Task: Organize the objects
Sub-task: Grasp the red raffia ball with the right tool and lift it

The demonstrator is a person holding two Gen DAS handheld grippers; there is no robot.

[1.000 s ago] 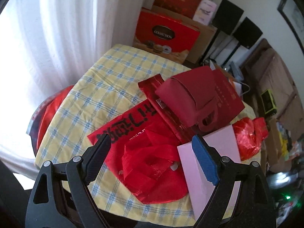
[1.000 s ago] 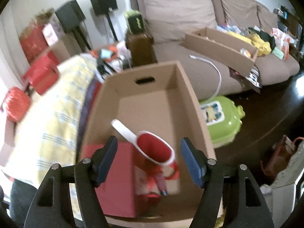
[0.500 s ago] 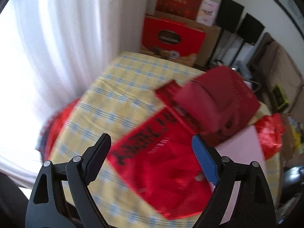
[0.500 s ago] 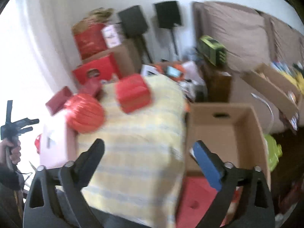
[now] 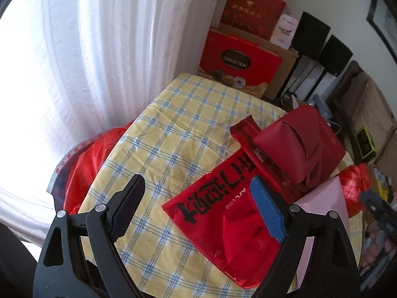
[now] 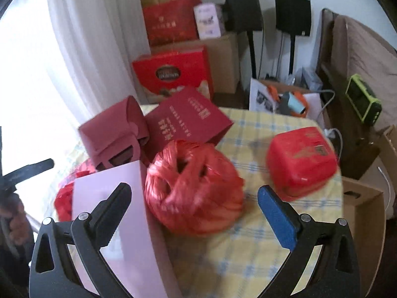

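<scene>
My left gripper (image 5: 196, 198) is open over the yellow checked tablecloth (image 5: 173, 134), its blue pad above a flat red bag with black characters (image 5: 218, 198). Beyond it lie a long red packet (image 5: 248, 131), a maroon handled pouch (image 5: 285, 146), a dark red gift box (image 5: 327, 139) and a pink box (image 5: 327, 201). My right gripper (image 6: 196, 206) is open and holds nothing. A red ball of plastic twine (image 6: 193, 188) lies just ahead between its fingers, untouched. A red plastic container (image 6: 300, 164) sits to the right of the ball, and the pink box (image 6: 119, 213) lies under the left finger.
A white curtain (image 5: 99, 62) hangs on the left. Red gift boxes (image 6: 173, 72), cartons and two black speakers (image 6: 243, 7) stand behind the table. An open cardboard box (image 6: 364, 213) stands at the table's right side, with a sofa (image 6: 367, 57) beyond. A red bag (image 5: 86, 159) hangs beside the table.
My right gripper swung from over the cardboard box with the mug to over the table, and its jaws widened. My left gripper shifted a little across the table.
</scene>
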